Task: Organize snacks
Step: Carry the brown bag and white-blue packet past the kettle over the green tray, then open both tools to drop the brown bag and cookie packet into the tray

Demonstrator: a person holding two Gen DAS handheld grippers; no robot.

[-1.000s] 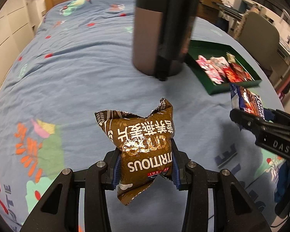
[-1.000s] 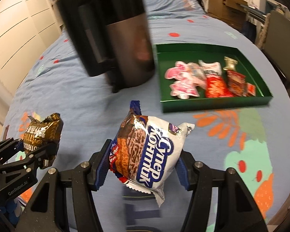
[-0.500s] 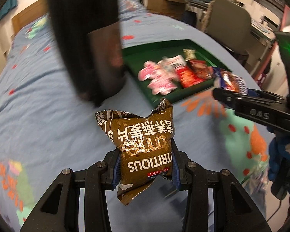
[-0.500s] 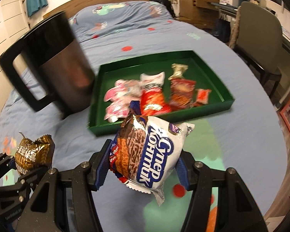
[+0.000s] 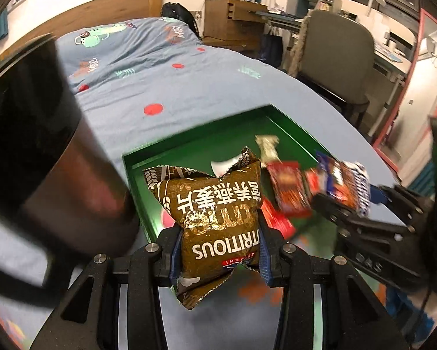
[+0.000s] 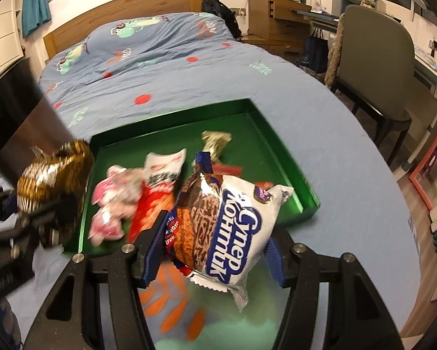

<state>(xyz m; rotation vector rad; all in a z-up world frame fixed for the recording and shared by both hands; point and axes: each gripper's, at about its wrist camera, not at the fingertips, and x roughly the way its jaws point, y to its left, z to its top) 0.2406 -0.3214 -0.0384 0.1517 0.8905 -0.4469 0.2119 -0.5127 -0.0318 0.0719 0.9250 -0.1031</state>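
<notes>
Left hand-held gripper point(image 5: 218, 250) clamped narrowly on a brown foil snack packet point(image 5: 215, 215), held above the near edge of a green tray point(image 6: 291, 175) on a blue patterned bed point(image 6: 189, 81). Right hand-held gripper point(image 6: 215, 250) closed wider around a white and blue biscuit packet point(image 6: 233, 224), also over the tray's near edge. Pink and red snack packets point(image 6: 113, 201) lying inside the tray. Dark mug point(image 5: 43, 151) standing just left of the tray.

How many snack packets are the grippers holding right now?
2. The left gripper clamps a brown packet, and the right gripper clamps a white and blue packet. Both are above the near edge of the green tray.
</notes>
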